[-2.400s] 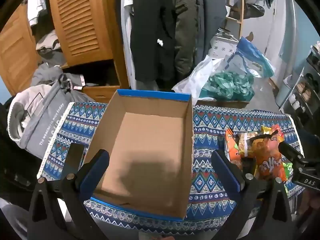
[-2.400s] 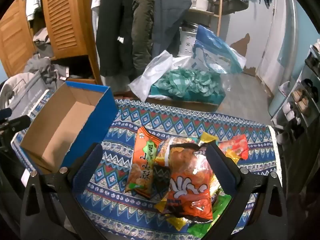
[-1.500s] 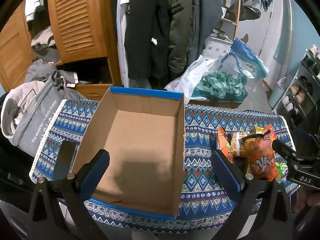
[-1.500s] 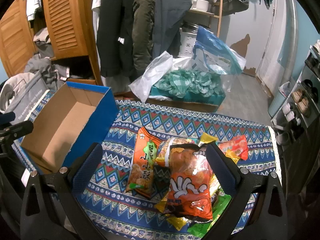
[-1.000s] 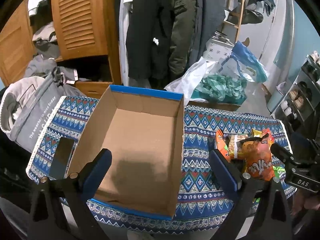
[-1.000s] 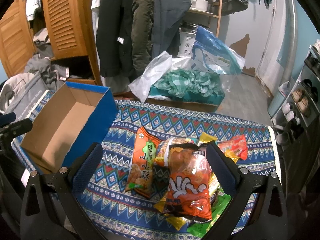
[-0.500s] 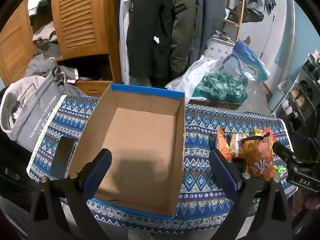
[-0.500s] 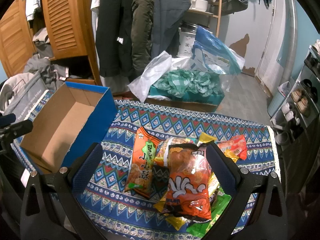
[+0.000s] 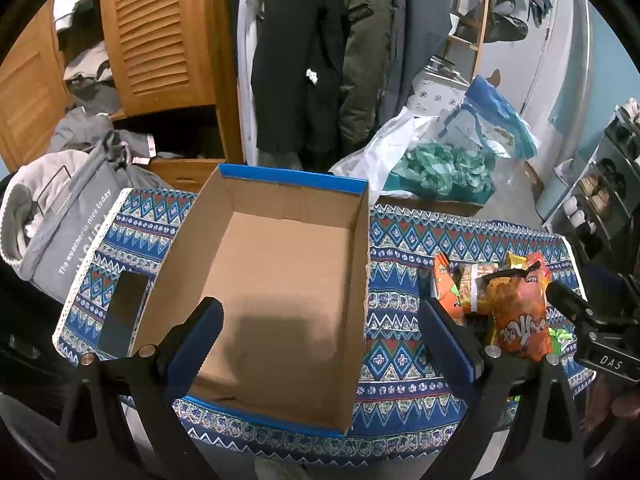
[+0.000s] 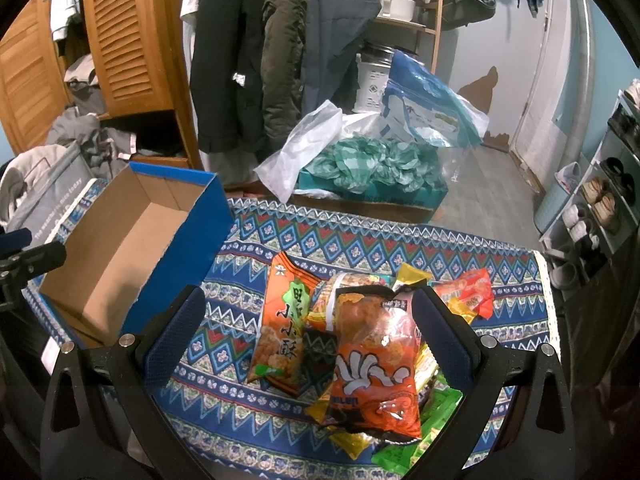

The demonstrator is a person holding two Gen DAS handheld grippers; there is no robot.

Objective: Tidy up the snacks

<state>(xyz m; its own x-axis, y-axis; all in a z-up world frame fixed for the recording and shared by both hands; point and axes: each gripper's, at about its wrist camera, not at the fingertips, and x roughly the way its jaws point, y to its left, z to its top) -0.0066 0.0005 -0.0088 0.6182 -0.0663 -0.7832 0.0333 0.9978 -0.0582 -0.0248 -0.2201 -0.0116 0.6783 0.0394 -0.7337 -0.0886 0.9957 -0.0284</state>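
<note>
Nothing moved; left gripper [image 9: 320, 344] and right gripper [image 10: 308, 328] jaws wide, empty.

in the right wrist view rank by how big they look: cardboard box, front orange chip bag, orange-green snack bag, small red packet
1. cardboard box
2. front orange chip bag, though it lies nearest the camera
3. orange-green snack bag
4. small red packet

Louvered wood wardrobe [image 9: 156, 32] w/ coats [image 10: 256, 52] hung beside, shoe rack [image 10: 600, 200] rt, pale blue walls [image 10: 516, 32].

The left gripper [image 9: 320, 336] has drawn back slightly from the cardboard box [image 9: 276, 276], bringing a dark phone [image 9: 122, 314] left of it into fuller view.
</note>
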